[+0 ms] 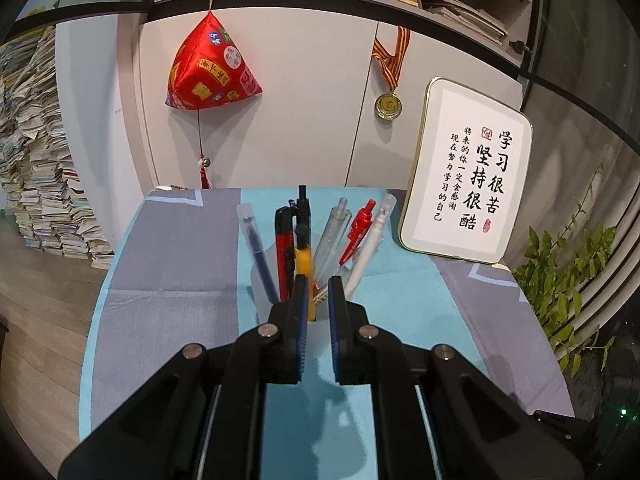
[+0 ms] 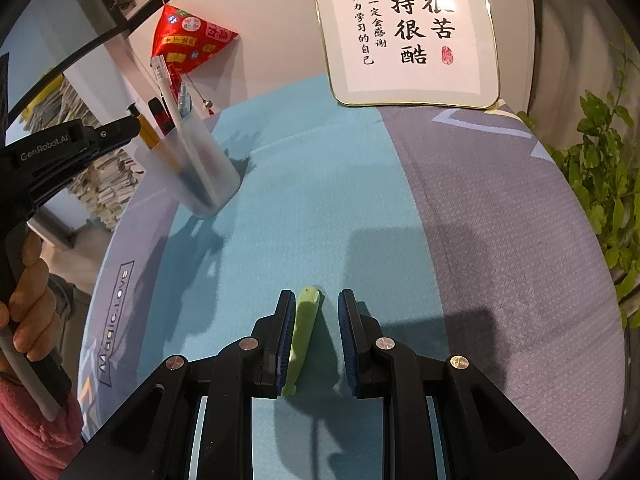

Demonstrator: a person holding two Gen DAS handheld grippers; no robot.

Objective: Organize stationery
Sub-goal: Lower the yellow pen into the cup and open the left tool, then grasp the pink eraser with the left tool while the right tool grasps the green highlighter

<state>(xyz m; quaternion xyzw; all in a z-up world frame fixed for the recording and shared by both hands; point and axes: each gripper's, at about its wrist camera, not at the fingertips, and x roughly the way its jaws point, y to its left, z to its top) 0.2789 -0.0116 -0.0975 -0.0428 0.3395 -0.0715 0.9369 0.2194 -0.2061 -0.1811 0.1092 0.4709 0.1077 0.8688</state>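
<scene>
A frosted translucent pen cup point(image 1: 280, 308) stands on the cloth, holding several pens and a red-and-black utility knife point(image 1: 282, 248). My left gripper point(image 1: 319, 284) is open just in front of the cup, its jaws either side of a yellow-and-black pen point(image 1: 303, 240) that stands in the cup. In the right wrist view the cup point(image 2: 192, 168) is at the far left with the left gripper point(image 2: 120, 126) at its rim. My right gripper point(image 2: 314, 300) is open low over the cloth, its jaws either side of a light green pen-like item point(image 2: 303, 332) lying flat.
The table has a blue and grey cloth point(image 2: 320, 208). A framed calligraphy sign point(image 1: 468, 176) leans at the back right. A red pyramid ornament point(image 1: 212, 68) and a medal point(image 1: 387, 106) hang on the cabinet. A plant point(image 1: 568, 280) is at the right, paper stacks point(image 1: 44, 168) at the left.
</scene>
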